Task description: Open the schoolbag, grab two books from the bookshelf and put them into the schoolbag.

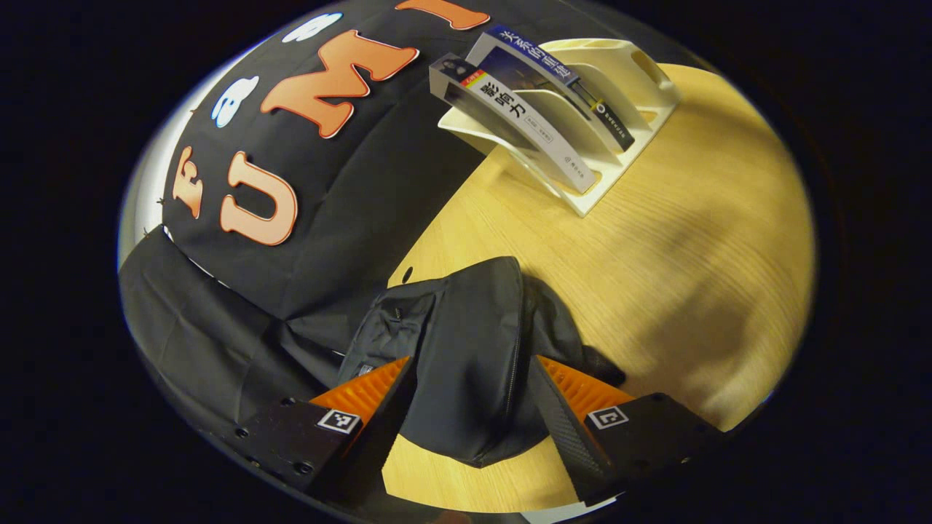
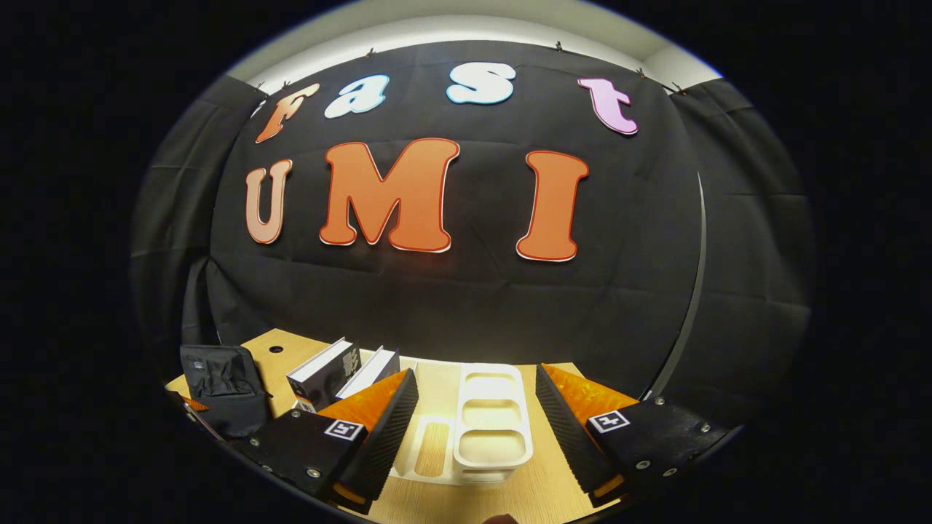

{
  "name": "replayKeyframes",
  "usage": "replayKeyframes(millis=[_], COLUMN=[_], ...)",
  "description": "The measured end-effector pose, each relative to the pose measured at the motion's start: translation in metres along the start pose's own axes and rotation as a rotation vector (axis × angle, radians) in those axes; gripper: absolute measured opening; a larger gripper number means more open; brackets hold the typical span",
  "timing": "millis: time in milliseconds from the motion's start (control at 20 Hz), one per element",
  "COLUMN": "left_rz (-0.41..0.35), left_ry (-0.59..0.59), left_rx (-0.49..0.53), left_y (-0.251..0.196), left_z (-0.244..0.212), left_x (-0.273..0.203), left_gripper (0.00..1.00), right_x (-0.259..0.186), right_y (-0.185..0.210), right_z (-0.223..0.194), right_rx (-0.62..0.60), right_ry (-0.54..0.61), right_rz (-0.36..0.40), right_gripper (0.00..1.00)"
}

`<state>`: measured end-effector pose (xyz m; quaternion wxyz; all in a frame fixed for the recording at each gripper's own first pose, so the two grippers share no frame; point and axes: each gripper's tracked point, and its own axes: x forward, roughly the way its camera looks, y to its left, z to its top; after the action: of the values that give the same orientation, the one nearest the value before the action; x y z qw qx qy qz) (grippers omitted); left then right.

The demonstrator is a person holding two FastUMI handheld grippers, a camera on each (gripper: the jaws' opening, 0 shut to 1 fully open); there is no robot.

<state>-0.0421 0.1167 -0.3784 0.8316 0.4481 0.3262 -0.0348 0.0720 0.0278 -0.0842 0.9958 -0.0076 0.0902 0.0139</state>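
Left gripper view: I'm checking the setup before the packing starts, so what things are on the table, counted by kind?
Books: 2, standing in the rack, one and the other
Bookshelf rack: 1, cream
Schoolbag: 1, black, lying between the open fingers of the left gripper
Total: 4 things on the wooden table

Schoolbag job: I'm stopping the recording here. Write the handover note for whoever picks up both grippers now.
Left gripper: open, fingers either side of the black schoolbag on the wooden table; contact unclear.
Right gripper: open, empty, facing the white bookshelf.
Two books stand in the bookshelf's slots.
Done: nothing visible; the bag looks closed.
Left: open the bag, take both books, put them inside.
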Motion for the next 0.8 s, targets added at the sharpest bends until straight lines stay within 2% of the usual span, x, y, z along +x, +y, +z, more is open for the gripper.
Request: replayKeyframes(millis=[400, 700, 750, 800], left_rz=[0.097, 0.068, 0.046, 0.019], left_ry=[0.016, 0.031, 0.025, 0.025], left_rx=[0.042, 0.041, 0.027, 0.018], left_y=[0.031, 0.050, 0.055, 0.059], left_z=[0.014, 0.021, 0.023, 0.024], left_x=[0.026, 0.058, 0.060, 0.061], left_gripper=[0.95, 0.95, 0.93, 0.88], right_x=[0.003, 0.003, 0.002, 0.002], right_y=[-0.008, -0.009, -0.009, -0.009], right_z=[0.000, 0.009, 0.011, 0.013], right_rx=[0.006, 0.001, -0.004, -0.008], right_ry=[0.002, -0.007, -0.010, -0.011], right_rz=[-0.025, -0.056, -0.067, -0.077], right_gripper=[0.96, 0.96, 0.96, 0.96])
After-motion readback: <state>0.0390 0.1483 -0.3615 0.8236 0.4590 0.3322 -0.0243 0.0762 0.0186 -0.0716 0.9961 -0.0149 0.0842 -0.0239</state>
